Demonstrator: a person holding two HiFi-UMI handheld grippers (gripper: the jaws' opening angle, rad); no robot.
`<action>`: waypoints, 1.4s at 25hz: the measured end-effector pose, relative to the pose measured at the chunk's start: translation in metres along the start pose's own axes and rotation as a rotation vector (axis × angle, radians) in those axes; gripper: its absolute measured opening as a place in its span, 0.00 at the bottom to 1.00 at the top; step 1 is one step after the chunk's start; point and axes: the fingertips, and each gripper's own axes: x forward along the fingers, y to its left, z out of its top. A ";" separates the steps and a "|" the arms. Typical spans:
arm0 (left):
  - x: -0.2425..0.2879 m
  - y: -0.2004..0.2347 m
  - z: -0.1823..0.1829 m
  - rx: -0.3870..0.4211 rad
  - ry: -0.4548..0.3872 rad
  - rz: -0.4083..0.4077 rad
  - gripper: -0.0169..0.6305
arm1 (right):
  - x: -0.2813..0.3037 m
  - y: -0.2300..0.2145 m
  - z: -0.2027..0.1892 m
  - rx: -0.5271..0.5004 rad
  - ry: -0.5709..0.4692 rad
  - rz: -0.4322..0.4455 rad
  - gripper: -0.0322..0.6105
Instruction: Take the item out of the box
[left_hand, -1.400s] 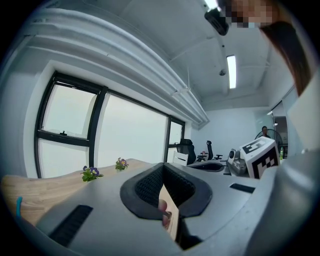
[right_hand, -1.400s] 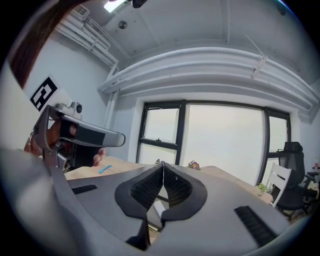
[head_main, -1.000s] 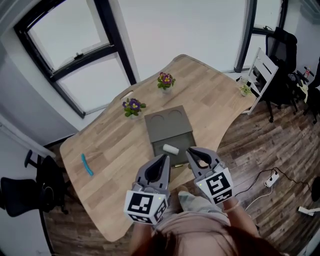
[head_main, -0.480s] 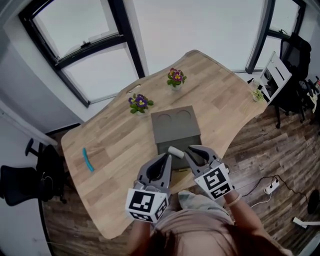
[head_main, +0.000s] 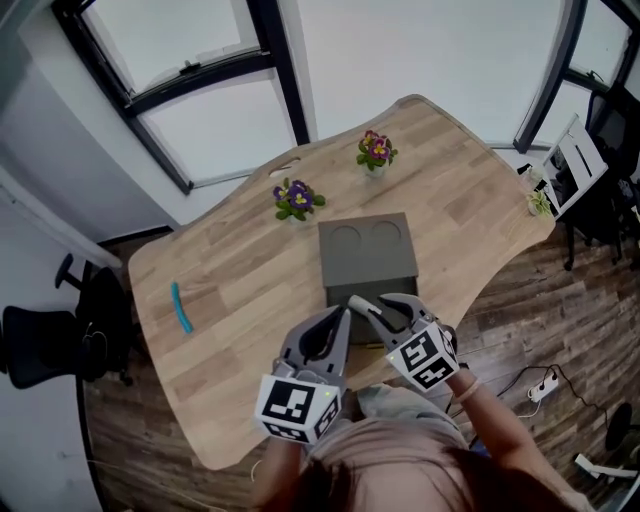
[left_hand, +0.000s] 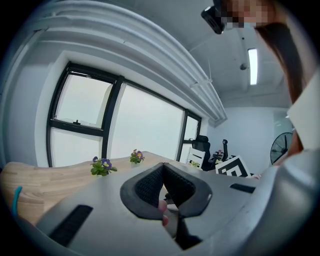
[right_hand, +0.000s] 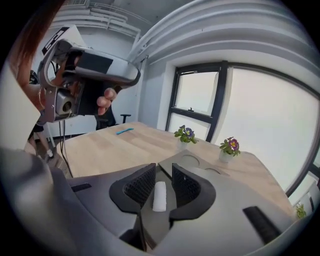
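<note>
Opening just now, the right gripper (right_hand: 163, 168) straddles the white roll (right_hand: 159, 196) at lower centre without pressing it. The roll lies on grey just before the box (head_main: 367, 250), so removal looks nearly finished. The left gripper (left_hand: 163, 167) is closed and empty.

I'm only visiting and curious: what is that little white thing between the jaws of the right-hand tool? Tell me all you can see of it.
The white roll is a small, short cylinder with rounded ends. It is matte and might be foam or cloth. It lies flat on a grey surface at the near side of the grey box. It sits lengthwise between the jaws of the right gripper, which have just been opening and stand apart on either side without pressing it.
</note>
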 end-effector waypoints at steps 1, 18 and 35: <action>0.001 0.001 -0.001 -0.003 0.002 0.003 0.02 | 0.005 0.001 -0.005 -0.007 0.014 0.012 0.19; 0.016 0.025 -0.005 -0.034 0.016 0.047 0.02 | 0.061 0.010 -0.075 -0.055 0.228 0.156 0.25; 0.021 0.038 -0.016 -0.067 0.040 0.085 0.02 | 0.092 0.019 -0.117 -0.006 0.390 0.256 0.29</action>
